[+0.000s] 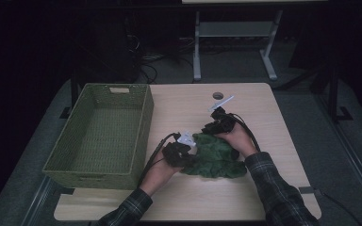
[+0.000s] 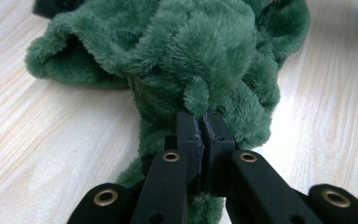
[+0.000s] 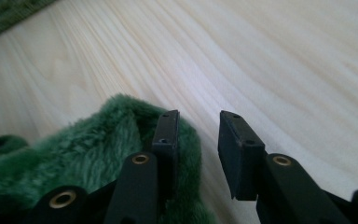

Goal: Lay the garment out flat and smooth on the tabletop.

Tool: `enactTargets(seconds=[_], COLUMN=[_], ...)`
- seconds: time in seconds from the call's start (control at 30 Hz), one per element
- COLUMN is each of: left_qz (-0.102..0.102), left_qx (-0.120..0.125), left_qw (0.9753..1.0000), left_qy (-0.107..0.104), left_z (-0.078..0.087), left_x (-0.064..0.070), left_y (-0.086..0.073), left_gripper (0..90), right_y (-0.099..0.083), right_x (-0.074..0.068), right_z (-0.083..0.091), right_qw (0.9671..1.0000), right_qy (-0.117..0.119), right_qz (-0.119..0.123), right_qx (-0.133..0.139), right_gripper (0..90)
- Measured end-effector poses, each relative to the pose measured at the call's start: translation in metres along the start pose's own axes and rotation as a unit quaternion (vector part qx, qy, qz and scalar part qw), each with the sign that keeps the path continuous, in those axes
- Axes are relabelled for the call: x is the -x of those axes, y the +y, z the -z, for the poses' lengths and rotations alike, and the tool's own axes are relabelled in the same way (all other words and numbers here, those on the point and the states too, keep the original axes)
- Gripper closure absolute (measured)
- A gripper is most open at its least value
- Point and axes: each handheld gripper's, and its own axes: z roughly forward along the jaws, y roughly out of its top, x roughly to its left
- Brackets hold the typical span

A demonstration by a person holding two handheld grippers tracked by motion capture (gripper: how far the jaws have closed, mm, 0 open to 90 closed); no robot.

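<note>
While the left tongs (image 2: 204, 122) pinched a tuft of the crumpled fuzzy green plush cloth (image 2: 186, 60) on the pale wooden tabletop (image 1: 273, 117), the right tongs (image 3: 196, 135) stood parted at its edge, one jaw touching pile. High view added the rectangular green woven basket (image 1: 143, 122), nothing inside.

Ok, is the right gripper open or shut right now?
Open. The right gripper shows a clear gap between its jaws, bare table visible through it, beside the green fleece cloth.
</note>
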Motion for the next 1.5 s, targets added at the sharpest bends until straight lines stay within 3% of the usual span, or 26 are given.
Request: enactTargets(seconds=[0.2, 0.27, 0.4, 0.5, 0.7, 0.83, 0.87, 0.97, 1.1, 1.2, 1.33, 1.5], left_qz=[-0.003, -0.004, -0.006, -0.002, -0.006, 0.002, 0.004, 0.006, 0.008, 0.008, 0.009, 0.001], left_qx=[0.0, 0.0, -0.002, 0.001, -0.001, 0.011, 0.014, 0.025, 0.03, 0.036, 0.043, 0.045], left_qw=[1.0, 1.0, 1.0, 1.0, 1.0, 0.9999, 0.9998, 0.9985, 0.9976, 0.9971, 0.9969, 0.9971], left_qy=[0.001, 0.0, 0.0, 0.0, 0.001, 0.009, 0.015, 0.049, 0.062, 0.067, 0.066, 0.062], left_z=[0.0, -0.001, -0.001, -0.001, 0.0, 0.001, 0.002, 0.004, 0.007, 0.01, 0.012, 0.013], left_x=[0.0, 0.0, 0.001, 0.001, 0.0, -0.002, -0.003, -0.007, -0.009, -0.009, -0.007, -0.003], left_y=[0.0, 0.001, 0.001, 0.001, 0.001, 0.003, 0.004, 0.005, 0.004, 0.004, 0.005, 0.006], left_gripper=[87.1, 87.1, 87.1, 87.1, 87.1, 86.2, 83.4, 64.8, 54.7, 51.4, 50.0, 49.4], right_y=[-0.002, -0.003, -0.005, -0.005, 0.004, 0.012, 0.014, 0.019, 0.022, 0.025, 0.026, 0.017], right_x=[0.001, 0.0, -0.001, -0.001, 0.003, 0.01, 0.012, 0.021, 0.032, 0.041, 0.052, 0.066], right_z=[-0.006, -0.01, -0.015, -0.015, 0.004, 0.018, 0.023, 0.031, 0.038, 0.038, 0.04, 0.034], right_qw=[0.9998, 0.9995, 0.9987, 0.9988, 0.9995, 0.998, 0.9967, 0.9944, 0.9901, 0.9894, 0.9843, 0.9819], right_qy=[0.01, 0.004, 0.006, 0.004, -0.028, -0.056, -0.068, -0.086, -0.104, -0.112, -0.13, -0.148], right_qz=[0.002, 0.014, 0.017, 0.019, 0.014, 0.013, 0.009, 0.002, -0.008, -0.014, -0.023, -0.042], right_qx=[-0.016, -0.029, -0.048, -0.046, 0.001, 0.027, 0.044, 0.062, 0.094, 0.092, 0.117, 0.11], right_gripper=[71.6, 76.2, 85.8, 87.4, 88.0, 87.9, 88.0, 88.0, 88.0, 87.9, 87.9, 87.7])
